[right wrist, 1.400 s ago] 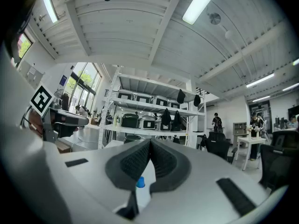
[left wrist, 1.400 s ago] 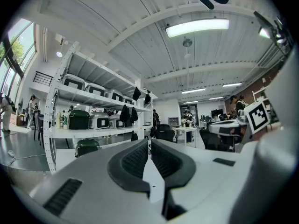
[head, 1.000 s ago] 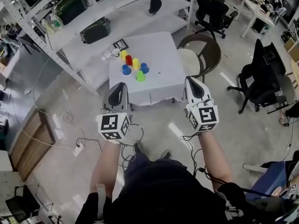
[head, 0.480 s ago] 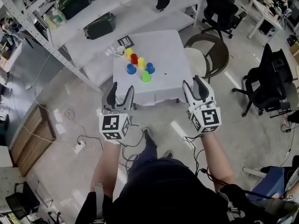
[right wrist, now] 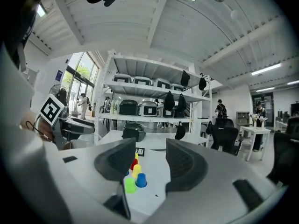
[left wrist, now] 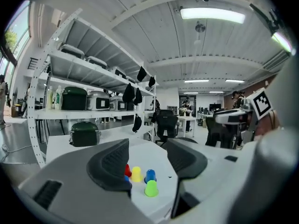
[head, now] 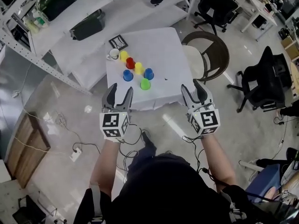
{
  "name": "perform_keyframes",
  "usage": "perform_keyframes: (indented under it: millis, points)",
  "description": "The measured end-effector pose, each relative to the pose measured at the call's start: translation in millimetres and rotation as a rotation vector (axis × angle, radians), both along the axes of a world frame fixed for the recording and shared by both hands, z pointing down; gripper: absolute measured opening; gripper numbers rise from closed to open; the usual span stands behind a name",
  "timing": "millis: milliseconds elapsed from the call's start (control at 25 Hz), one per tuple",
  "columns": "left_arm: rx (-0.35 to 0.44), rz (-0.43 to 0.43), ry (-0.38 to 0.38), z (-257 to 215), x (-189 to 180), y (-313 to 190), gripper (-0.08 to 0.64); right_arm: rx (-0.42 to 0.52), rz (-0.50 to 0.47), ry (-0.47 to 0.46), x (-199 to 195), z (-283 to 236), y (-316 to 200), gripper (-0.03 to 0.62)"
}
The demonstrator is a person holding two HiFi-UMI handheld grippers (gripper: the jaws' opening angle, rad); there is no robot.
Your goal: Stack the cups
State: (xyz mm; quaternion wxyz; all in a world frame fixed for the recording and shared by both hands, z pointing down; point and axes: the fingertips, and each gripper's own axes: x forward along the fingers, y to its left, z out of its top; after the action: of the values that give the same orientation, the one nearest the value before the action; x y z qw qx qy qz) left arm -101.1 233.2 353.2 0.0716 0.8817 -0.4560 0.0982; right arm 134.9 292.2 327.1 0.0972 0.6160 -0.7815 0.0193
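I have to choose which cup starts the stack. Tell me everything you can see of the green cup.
The green cup is small, bright lime green and plain, and looks like smooth plastic. It tapers and stands upright on its wider end, narrow end up, so it is upside down. It sits on the white-covered table, nearer the front edge than any other cup, just in front of a blue cup with a small gap between them. Only the table's cover touches it.

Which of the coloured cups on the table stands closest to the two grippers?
The green cup. It is the only green one, and it stands at the front of the group, ahead of both blue cups.
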Motion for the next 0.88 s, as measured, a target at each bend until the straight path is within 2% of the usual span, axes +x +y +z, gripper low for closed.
perform_keyframes:
  millis: [200,480,720,880]
  points:
    - [-0.037,0.03,-0.015,25.5,-12.0,-38.6,0.236,-0.031,0.015,0.01,-14.3,13.6,-38.3,0.201]
    - [-0.067,0.037,-0.033,47.1,-18.8,-60.0,0.236,-0.088,0.002,0.022,-26.9,44.8,-76.8,0.202]
    - [-0.082,0.025,-0.071,54.7,-11.7,-76.2,0.236,-0.151,-0.063,-0.002,-30.1,84.0,-114.3,0.202]
    - [-0.093,0.002,-0.091,59.0,-5.4,-98.5,0.236,-0.227,-0.122,-0.001,-29.7,126.3,-148.7,0.209]
